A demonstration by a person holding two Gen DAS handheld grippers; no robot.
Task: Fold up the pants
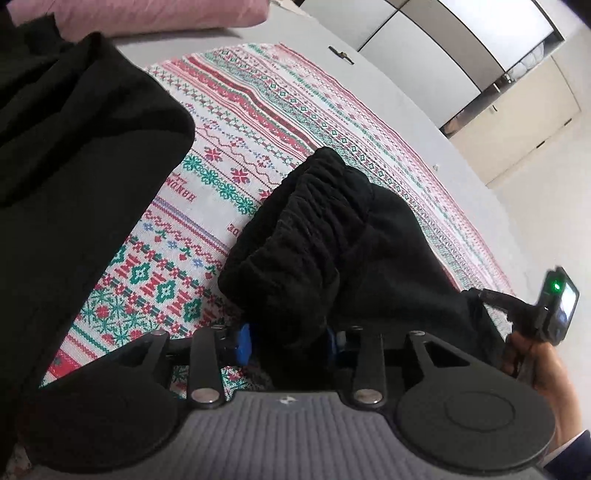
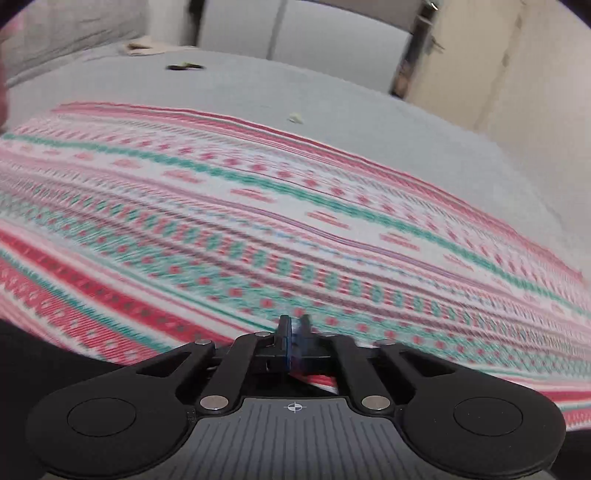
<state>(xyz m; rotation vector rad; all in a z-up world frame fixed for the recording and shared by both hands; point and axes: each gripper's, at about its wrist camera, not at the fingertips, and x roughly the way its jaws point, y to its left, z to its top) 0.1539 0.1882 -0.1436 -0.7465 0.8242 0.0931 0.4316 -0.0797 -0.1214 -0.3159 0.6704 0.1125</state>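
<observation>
The black pants (image 1: 332, 236) lie on a red, green and white patterned blanket (image 1: 236, 122). My left gripper (image 1: 290, 338) is shut on the bunched elastic waistband, which rises in a hump in front of the fingers. More black cloth (image 1: 74, 140) spreads over the left of that view. My right gripper shows at the right edge of the left wrist view (image 1: 554, 306), held by a hand. In the right wrist view my right gripper (image 2: 293, 334) has its jaws together over the blurred blanket (image 2: 295, 221), with no cloth visible between them. Black cloth (image 2: 44, 354) sits at lower left.
A pink pillow (image 1: 147, 14) lies at the far end of the grey bed (image 1: 369, 66). A small dark object (image 1: 341, 54) lies on the grey sheet. White wardrobe panels (image 1: 424, 48) and beige drawers (image 1: 532, 122) stand beyond the bed.
</observation>
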